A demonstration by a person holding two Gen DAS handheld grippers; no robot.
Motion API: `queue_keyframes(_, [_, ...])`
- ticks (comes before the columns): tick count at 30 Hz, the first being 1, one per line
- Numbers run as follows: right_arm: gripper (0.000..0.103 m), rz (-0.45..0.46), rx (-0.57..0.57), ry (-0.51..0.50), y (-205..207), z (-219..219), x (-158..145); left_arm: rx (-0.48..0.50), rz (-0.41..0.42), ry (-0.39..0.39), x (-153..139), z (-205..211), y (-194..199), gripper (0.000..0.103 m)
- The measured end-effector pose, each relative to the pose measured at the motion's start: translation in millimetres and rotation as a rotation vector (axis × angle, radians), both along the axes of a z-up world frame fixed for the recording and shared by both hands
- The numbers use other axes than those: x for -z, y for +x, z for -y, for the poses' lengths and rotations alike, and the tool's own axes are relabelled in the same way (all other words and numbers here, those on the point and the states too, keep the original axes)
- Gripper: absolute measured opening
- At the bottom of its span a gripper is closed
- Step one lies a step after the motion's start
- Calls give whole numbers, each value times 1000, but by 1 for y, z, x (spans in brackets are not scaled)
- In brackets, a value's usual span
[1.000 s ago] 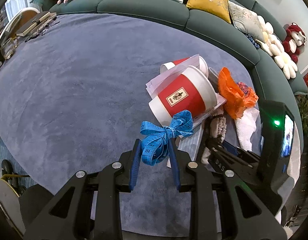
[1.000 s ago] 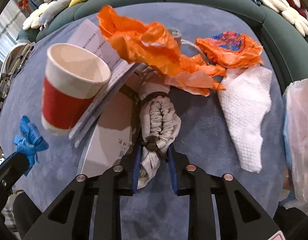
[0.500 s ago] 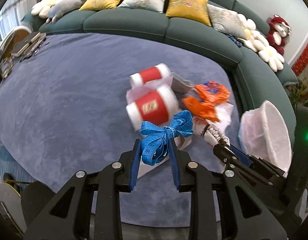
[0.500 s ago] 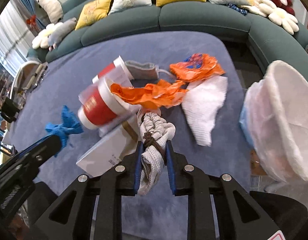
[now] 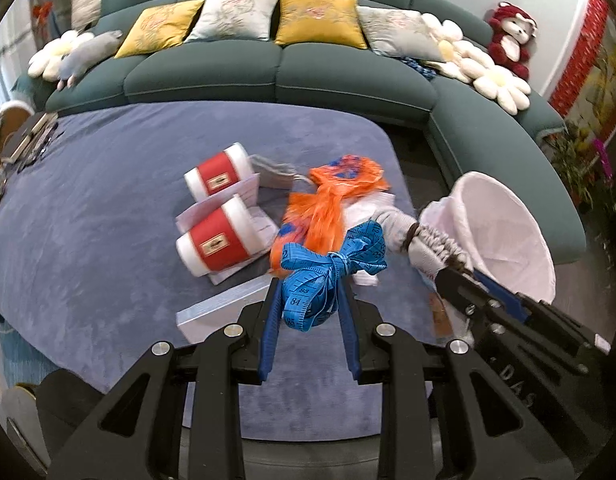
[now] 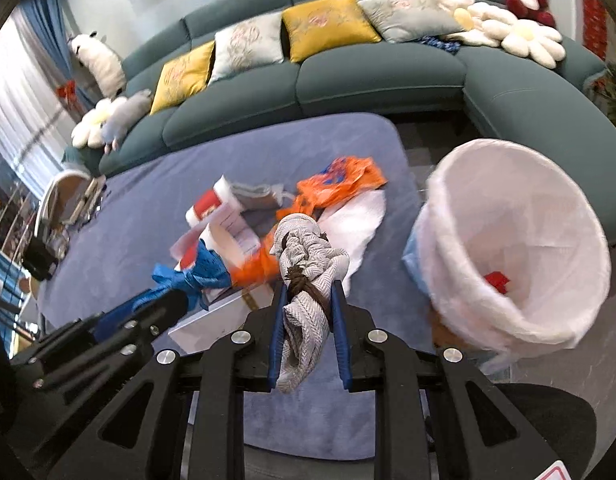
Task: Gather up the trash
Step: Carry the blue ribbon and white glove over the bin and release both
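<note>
Carrying 2 pieces of trash clear of the table, the left gripper (image 5: 308,296) clamps a blue tape measure (image 5: 327,272) and the right gripper (image 6: 306,304) pinches a grey cloth bundle (image 6: 308,264), both just beside the white-lined bin (image 6: 515,240), presumably for dropping in.

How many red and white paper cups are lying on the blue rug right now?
2. Both lie on their sides among papers left of the orange plastic: the far cup nearer the sofa, the near cup closer to the grippers. Clutter could hide another.
</note>
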State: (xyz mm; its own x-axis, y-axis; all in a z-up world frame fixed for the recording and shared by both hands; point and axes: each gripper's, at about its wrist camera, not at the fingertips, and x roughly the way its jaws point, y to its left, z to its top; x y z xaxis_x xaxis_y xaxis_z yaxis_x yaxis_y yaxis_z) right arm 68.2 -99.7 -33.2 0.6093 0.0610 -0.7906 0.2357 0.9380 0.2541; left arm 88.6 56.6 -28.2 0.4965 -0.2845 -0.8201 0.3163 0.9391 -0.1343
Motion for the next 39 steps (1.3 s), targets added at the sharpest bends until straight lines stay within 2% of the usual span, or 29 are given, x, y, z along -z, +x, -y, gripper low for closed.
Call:
queue_keyframes(20, [20, 71, 225, -15, -62, 115, -19, 189, 36, 28, -14, 125, -22, 26])
queue_keyframes(29, [20, 53, 340, -7, -86, 172, -8, 276, 20, 32, -8, 185, -22, 27])
queue_keyframes(39, [20, 30, 392, 8, -88, 202, 7, 334, -12, 43, 7, 233, -15, 29])
